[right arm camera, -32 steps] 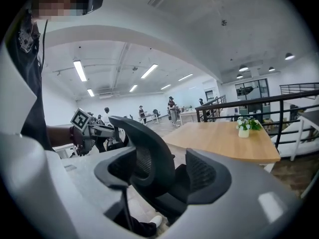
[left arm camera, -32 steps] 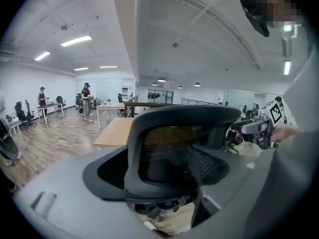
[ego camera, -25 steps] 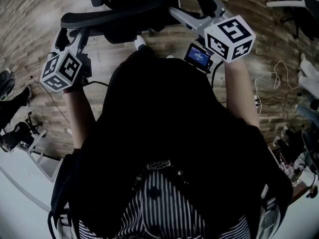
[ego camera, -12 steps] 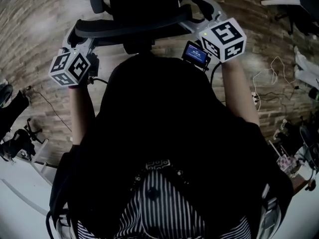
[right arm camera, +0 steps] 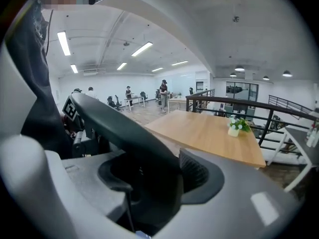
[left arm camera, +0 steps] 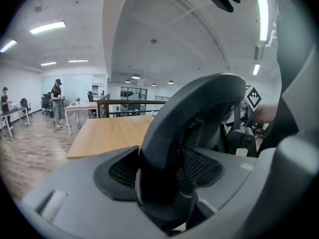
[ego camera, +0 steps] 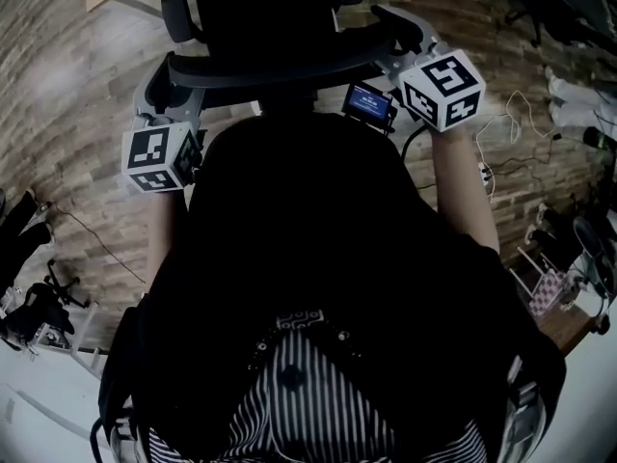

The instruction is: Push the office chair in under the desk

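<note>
The plank floor (ego camera: pixel 87 85) takes up most of the room, and it lies open to the left of the chair. To the right, loose cables (ego camera: pixel 521 133) trail across the boards near other furniture. Ahead stands the wooden surface (right arm camera: pixel 214 131), a bare light-brown top with straight edges. One of its corners shows beyond the chair in the head view. Behind its far side runs a dark railing (right arm camera: pixel 234 106), and a wide office with a few people in it stretches off past that.

The office chair (ego camera: pixel 270 8) stands on the floor between the person and the surface, its back turned to the person. How far the seat reaches under the surface I cannot tell, since the backrest hides it. The chair is black, with a tall back, armrests out to either side and a curved dark rim across the top with mesh behind it.

The left hand-held gripper (left arm camera: pixel 164 171) sits at the left end of that rim and the right hand-held gripper (right arm camera: pixel 157 176) at the right end. Both have just been closing. In each gripper view the rim fills the space between the two grey jaws, and the dark pads press on it from both sides — each is pinching the chair's back. A black-and-white marker cube (ego camera: pixel 442 88) rides on the right one, beside a small lit screen (ego camera: pixel 369 102).

A little potted plant (right arm camera: pixel 238 127) stands on the surface near the far edge.
</note>
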`<move>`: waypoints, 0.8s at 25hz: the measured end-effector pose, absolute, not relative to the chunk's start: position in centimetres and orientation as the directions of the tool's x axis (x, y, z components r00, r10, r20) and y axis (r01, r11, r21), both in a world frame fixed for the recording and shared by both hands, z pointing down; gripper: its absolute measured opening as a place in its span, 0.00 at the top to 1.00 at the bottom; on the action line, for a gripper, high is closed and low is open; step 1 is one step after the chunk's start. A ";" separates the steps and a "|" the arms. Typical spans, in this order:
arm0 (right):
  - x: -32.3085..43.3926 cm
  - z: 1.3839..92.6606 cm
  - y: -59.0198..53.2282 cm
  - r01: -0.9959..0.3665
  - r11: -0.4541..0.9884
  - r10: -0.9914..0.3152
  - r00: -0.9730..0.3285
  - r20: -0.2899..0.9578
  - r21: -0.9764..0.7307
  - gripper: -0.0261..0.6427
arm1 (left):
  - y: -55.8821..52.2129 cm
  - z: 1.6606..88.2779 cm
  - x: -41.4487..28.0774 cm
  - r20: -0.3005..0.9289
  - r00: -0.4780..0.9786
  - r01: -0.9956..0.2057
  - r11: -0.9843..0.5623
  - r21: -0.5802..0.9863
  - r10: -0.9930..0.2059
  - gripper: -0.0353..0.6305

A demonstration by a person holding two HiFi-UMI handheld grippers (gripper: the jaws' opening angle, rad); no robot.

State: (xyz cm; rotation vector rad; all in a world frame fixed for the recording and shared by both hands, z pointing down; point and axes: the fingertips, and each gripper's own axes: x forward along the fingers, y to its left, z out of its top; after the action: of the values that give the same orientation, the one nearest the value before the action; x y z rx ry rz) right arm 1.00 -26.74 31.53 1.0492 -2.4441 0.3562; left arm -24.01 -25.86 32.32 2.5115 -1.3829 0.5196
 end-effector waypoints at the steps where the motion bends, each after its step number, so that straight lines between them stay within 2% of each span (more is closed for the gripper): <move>1: 0.1 30.6 -26.1 -0.742 0.668 -0.625 -0.599 0.501 -0.053 0.59 | -25.1 31.4 -25.0 0.409 0.501 -0.842 -0.539 0.028 -0.762 0.55; 4: -0.4 29.5 -24.9 -0.769 0.638 -0.653 -0.571 0.498 -0.045 0.59 | -24.1 30.2 -25.8 0.411 0.528 -0.817 -0.576 0.008 -0.743 0.60; 9: 1.7 30.6 -26.3 -0.789 0.614 -0.661 -0.540 0.521 -0.038 0.59 | -25.7 31.0 -23.9 0.396 0.485 -0.841 -0.539 -0.032 -0.780 0.60; 20: -0.1 30.2 -29.2 -0.803 0.594 -0.655 -0.457 0.602 0.036 0.60 | -29.6 30.7 -25.5 0.369 0.467 -0.861 -0.508 -0.017 -0.804 0.61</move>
State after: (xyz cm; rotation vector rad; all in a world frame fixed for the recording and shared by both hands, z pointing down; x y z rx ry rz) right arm -0.10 -29.22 30.21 1.1517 -2.2503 0.3400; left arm -25.53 -29.63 30.66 2.5395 -1.4558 0.4988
